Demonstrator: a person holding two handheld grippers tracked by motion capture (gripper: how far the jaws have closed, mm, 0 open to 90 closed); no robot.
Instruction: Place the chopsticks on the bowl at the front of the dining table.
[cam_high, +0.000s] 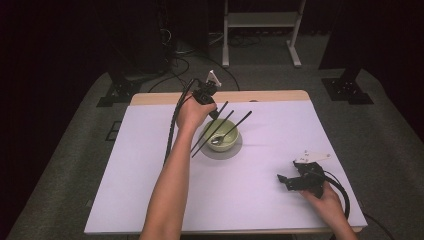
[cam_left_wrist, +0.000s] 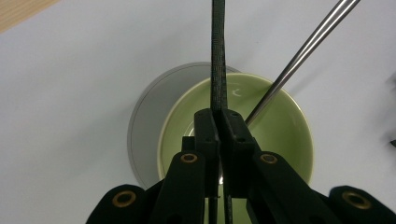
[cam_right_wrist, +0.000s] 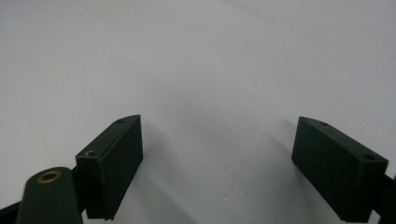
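We've got a thin dark stick (cam_left_wrist: 218, 51) clamped between the jaws of the left gripper (cam_left_wrist: 221, 116), held over the green bowl (cam_left_wrist: 280, 140), w/ the stick pointing out past the far rim. In the high view there look to be three dark sticks (cam_high: 220, 127) fanning over the bowl; which are real and which are shadow we can't tell. A spoon (cam_high: 223, 137) already lies in the bowl, handle up on the rim. Bowl sits on a grey saucer (cam_left_wrist: 144, 135), approx mid-table.

Our guess: stick picked up and carried to the bowl, done; lowering it in and letting go, left.

Right gripper (cam_high: 287, 181) rests near the front right of the white table (cam_high: 125, 200), jaws wide apart, nothing between.

Room: lots of bare table all round the bowl; far edge not far behind the left hand (cam_high: 192, 112), front and right edges close to the right hand (cam_high: 327, 200).
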